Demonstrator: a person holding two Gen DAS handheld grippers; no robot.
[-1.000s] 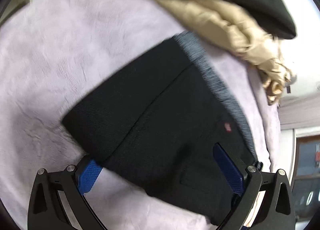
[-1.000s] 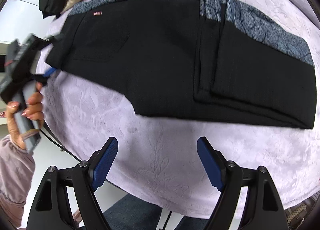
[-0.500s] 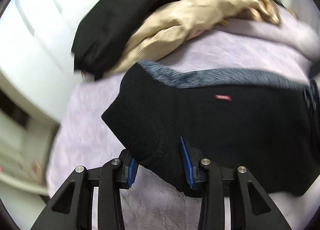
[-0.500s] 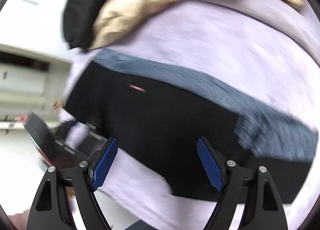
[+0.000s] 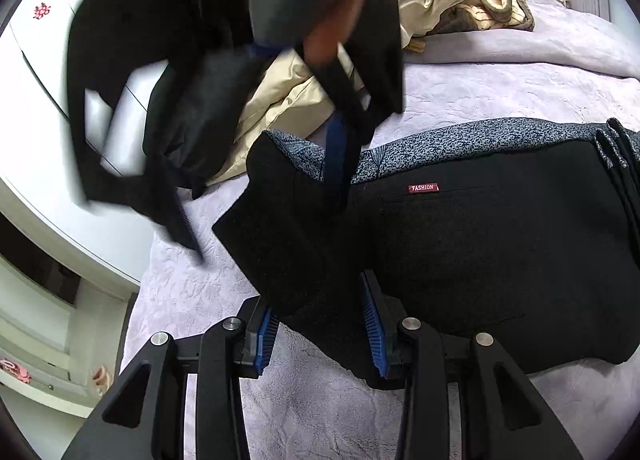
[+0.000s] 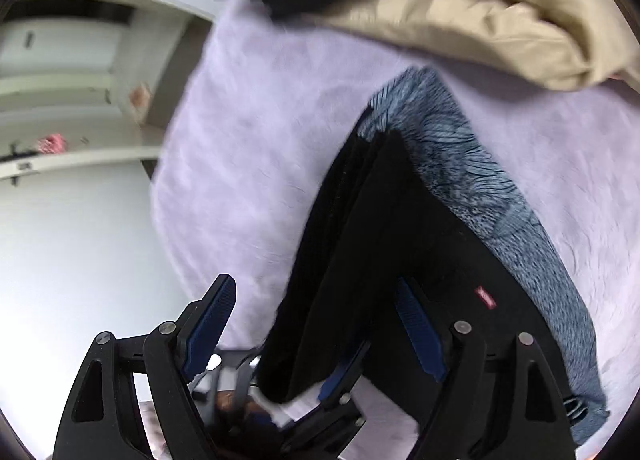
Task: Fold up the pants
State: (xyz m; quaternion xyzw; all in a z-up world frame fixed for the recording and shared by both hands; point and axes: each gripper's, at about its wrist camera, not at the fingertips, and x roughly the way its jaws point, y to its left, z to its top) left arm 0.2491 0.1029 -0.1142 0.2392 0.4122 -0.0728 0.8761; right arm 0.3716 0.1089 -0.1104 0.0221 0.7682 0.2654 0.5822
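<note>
Right claw [image 6: 316, 332]: jaws apart, just been closing, straddling the pants' edge.
Pants [image 6: 380, 244]: black, on lilac bedspread [image 6: 248, 132].

Both wrist views close, angled down; share pants [image 5: 480, 252] waistband corner.

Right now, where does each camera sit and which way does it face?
Left wrist: on the left gripper, facing down at the pants on the bedspread; its jaws are shut on their corner.
Right wrist: on the right gripper, facing down at the same end; its jaws, just closing, straddle the pants' edge without pressing.
Shared: pants, red label, beige garment, the left gripper.
</note>
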